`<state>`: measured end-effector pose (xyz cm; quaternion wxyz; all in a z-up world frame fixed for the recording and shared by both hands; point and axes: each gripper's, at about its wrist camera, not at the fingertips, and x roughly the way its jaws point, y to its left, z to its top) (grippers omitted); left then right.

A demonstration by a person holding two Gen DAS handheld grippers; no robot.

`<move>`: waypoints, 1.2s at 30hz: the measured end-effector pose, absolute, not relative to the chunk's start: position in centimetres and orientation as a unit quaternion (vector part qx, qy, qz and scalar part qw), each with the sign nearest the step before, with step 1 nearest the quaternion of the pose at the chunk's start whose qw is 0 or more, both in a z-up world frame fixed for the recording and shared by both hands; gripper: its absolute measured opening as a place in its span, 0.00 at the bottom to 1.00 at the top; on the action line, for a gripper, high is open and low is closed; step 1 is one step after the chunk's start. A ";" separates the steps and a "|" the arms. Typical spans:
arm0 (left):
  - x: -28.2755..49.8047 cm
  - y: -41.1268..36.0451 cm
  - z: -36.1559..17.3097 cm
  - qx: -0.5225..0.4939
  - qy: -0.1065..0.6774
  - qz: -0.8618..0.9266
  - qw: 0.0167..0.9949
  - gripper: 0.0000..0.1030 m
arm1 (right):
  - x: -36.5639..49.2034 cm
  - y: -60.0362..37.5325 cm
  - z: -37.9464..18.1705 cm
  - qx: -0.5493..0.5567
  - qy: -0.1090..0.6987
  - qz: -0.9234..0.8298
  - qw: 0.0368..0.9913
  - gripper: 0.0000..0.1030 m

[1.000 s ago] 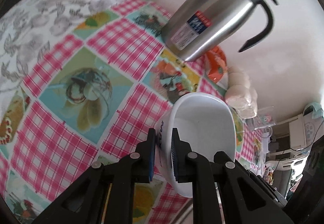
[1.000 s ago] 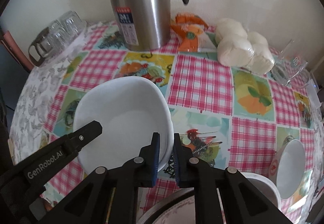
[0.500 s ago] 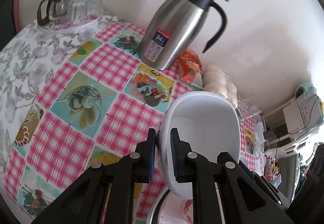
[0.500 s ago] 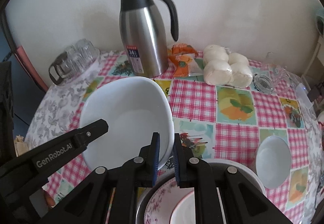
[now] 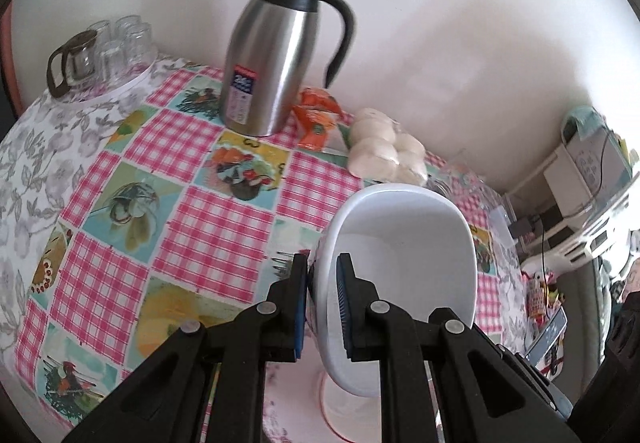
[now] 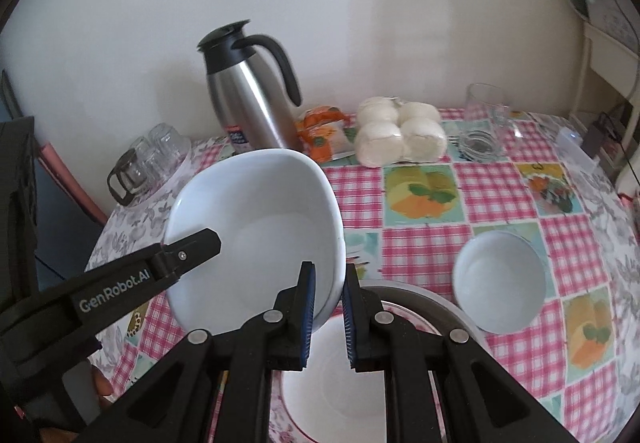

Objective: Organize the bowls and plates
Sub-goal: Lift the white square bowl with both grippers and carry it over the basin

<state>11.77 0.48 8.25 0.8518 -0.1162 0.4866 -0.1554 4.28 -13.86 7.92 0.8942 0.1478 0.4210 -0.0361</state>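
A large white bowl (image 5: 404,243) hangs tilted above the table, held at two sides of its rim. My left gripper (image 5: 322,303) is shut on its left rim. In the right wrist view the same bowl (image 6: 256,219) has my right gripper (image 6: 328,307) shut on its near right rim, and one of the left gripper's fingers (image 6: 192,249) reaches in from the left. Under the bowl lies a flower-edged plate (image 6: 286,417) with a white dish (image 6: 336,391) on it, inside a grey round rim (image 6: 424,297). A small white bowl (image 6: 500,283) sits on the cloth to the right.
Along the back wall stand a steel thermos jug (image 6: 250,99), an orange packet (image 6: 324,131), wrapped white buns (image 6: 400,135) and a glass tumbler (image 6: 482,123). Upturned glasses and a glass pot (image 6: 144,159) sit at the back left. Shelves and clutter lie off the table's right edge.
Both grippers have risen and drawn back with the large bowl between them. The table now looks farther off, and the plate stack and small bowl have come into view below.
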 end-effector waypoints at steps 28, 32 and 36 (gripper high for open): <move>7.7 -5.5 9.6 -0.074 0.484 -0.184 0.852 0.14 | -1.1 -19.3 7.9 0.184 0.419 -0.054 0.887 0.16; 7.5 -5.1 9.4 -0.072 0.487 -0.178 0.852 0.14 | -1.1 -19.0 7.7 0.180 0.423 -0.053 0.887 0.16; 7.4 -4.7 9.2 -0.068 0.488 -0.170 0.853 0.14 | -1.2 -18.4 7.6 0.173 0.428 -0.048 0.886 0.16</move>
